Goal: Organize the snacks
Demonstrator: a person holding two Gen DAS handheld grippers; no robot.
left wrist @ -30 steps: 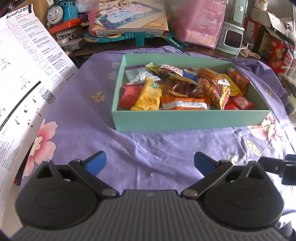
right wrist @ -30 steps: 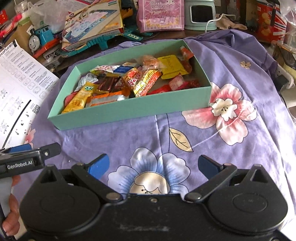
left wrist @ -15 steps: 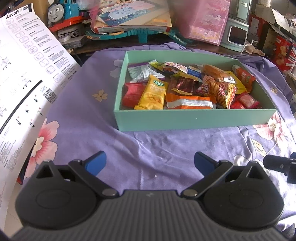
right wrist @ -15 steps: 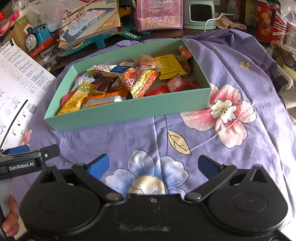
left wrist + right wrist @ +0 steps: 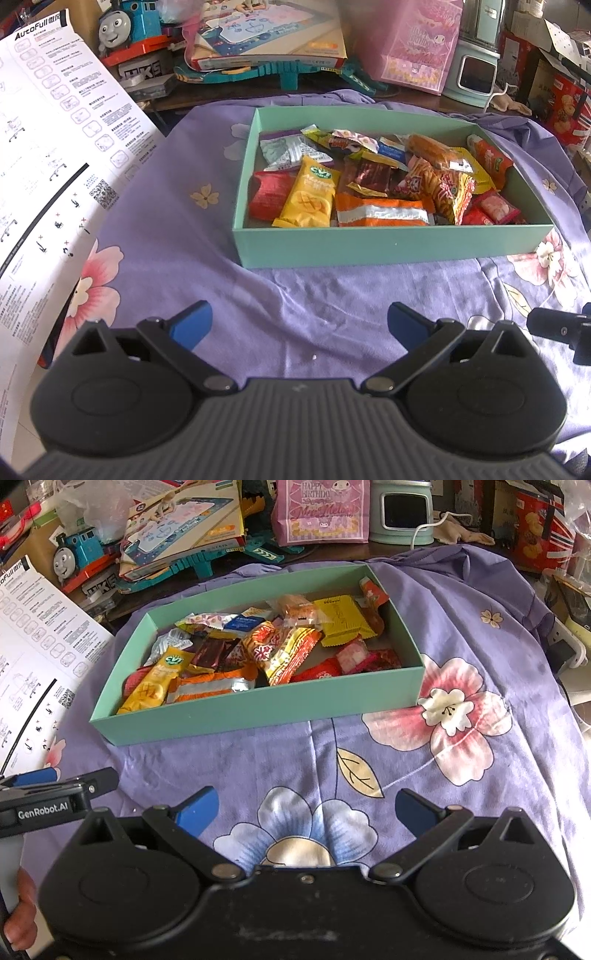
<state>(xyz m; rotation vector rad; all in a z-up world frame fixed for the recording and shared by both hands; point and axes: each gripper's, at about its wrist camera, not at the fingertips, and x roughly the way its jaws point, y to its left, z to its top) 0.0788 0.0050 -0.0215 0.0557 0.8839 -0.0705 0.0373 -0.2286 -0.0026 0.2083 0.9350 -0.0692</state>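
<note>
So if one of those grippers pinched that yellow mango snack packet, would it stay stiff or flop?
The yellow mango packet would probably flop and crinkle: it looks like thin, puffy film. Likely light. Its glossy wrapper may slip between the fingers.

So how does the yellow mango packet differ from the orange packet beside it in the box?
The yellow mango packet lies lengthwise, running away from the near wall; the orange packet lies along that wall. The yellow one carries a green logo, the orange one a silver band. Both lie flat in the teal box.
</note>
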